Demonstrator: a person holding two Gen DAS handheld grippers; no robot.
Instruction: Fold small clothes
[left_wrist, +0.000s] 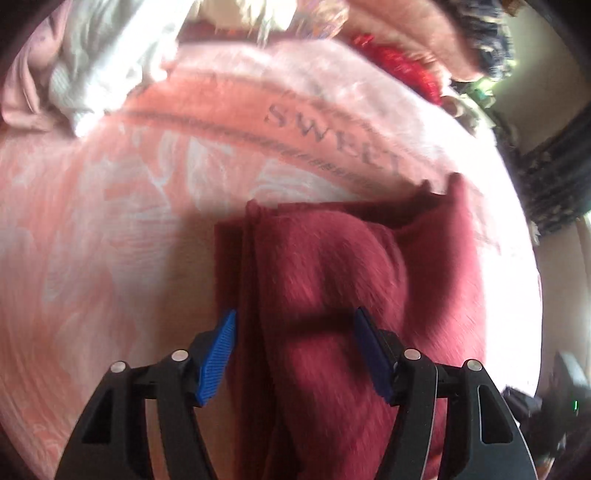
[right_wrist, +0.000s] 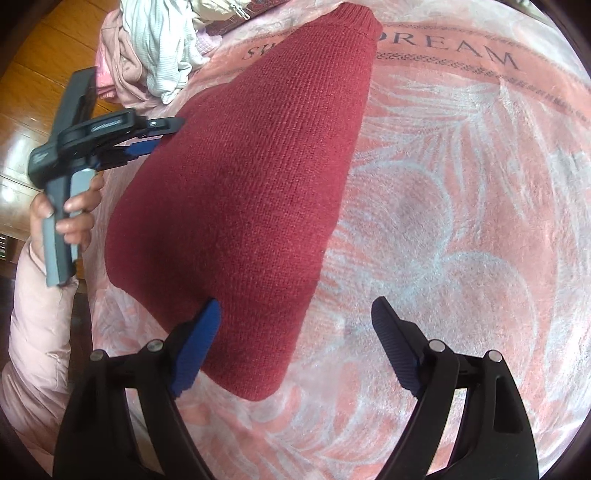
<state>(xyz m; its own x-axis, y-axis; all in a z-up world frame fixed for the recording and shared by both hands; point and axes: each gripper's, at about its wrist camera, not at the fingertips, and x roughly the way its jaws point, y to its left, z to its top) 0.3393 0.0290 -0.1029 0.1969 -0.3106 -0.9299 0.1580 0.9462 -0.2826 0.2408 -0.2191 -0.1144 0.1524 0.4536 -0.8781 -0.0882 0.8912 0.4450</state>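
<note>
A dark red knitted garment (right_wrist: 251, 177) lies folded in a long strip on the pink blanket (right_wrist: 461, 221). In the left wrist view it (left_wrist: 332, 280) fills the lower middle, blurred. My left gripper (left_wrist: 295, 332) is open, its blue pads on either side of the garment's near end. It also shows in the right wrist view (right_wrist: 147, 140), at the garment's left edge, held by a hand. My right gripper (right_wrist: 295, 325) is open above the garment's near corner, with its left pad (right_wrist: 195, 347) over the knit and its right pad over the blanket.
A pile of white and pale pink clothes (right_wrist: 155, 48) lies at the blanket's far left; it shows in the left wrist view (left_wrist: 74, 74) too. Red and dark items (left_wrist: 406, 66) sit at the far right. Wooden floor (right_wrist: 44, 55) lies left of the bed.
</note>
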